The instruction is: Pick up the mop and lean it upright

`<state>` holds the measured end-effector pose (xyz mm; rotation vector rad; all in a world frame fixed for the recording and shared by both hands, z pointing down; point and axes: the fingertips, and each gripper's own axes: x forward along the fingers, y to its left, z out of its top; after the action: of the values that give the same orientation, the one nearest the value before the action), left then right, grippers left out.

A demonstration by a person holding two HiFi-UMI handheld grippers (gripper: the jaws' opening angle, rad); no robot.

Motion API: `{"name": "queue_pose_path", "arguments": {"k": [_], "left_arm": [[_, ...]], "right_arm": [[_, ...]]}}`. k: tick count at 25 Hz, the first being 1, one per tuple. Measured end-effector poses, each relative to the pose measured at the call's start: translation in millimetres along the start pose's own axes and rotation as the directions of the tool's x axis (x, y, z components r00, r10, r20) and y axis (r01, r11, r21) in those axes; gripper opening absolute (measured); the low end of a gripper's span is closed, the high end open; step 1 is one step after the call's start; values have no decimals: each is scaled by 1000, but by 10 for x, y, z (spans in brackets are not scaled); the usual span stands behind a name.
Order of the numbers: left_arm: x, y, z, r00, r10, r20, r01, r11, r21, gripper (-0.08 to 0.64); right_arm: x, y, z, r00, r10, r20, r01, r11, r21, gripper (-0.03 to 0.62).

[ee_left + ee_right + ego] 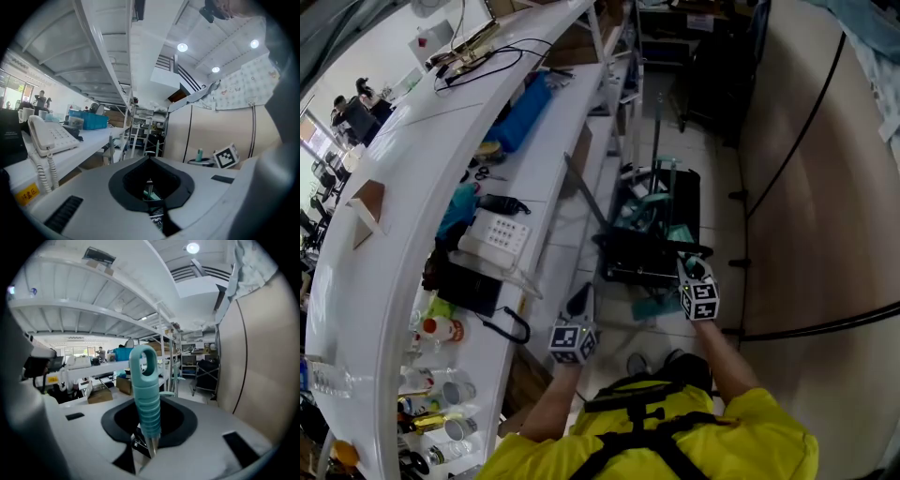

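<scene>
The mop's teal ribbed handle (144, 394) with its hanging loop rises straight up out of my right gripper (149, 446). The bare metal pole below it runs down between the jaws, which are shut on it. In the head view the right gripper (698, 281) is low over the floor beside a black cart, with the teal handle tip (695, 267) poking out past it. A teal piece (654, 307) lies on the floor beside it; I cannot tell if it is the mop head. My left gripper (578, 305) hangs near the bench edge, holding nothing, jaws unclear.
A long white workbench (412, 141) runs along the left, carrying a white telephone (495, 234), bottles, cables and a blue bin. A black cart (661, 220) stands just ahead on the tiled floor. A beige partition wall (825, 234) closes the right side. Shelving stands at the back.
</scene>
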<state>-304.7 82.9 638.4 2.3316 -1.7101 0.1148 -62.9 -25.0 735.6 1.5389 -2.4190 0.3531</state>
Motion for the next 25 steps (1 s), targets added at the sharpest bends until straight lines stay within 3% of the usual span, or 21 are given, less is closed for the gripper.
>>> {"name": "queue_pose_path", "arguments": {"k": [6,13,19,25], "left_arm": [[40,-40,291,998,-27,56,27,1000,-3,0],[-40,-222,754,988,-76,131,75,997,16,0],[-95,-348,899,984,-101,145,95,994,44,0],[-106,-307,788,984,-100,151,102,995,-7,0]], "right_arm": [[-889,294,1082,986,34,164,-34,999,-1,86],[-1586,551,2099,940,118,322,-115,993,-26,83],[-1847,744,2313,921,173,350,-171,985,-35,83],[-1863,832,2288,924,192,330,-185,981,-50,83]]}}
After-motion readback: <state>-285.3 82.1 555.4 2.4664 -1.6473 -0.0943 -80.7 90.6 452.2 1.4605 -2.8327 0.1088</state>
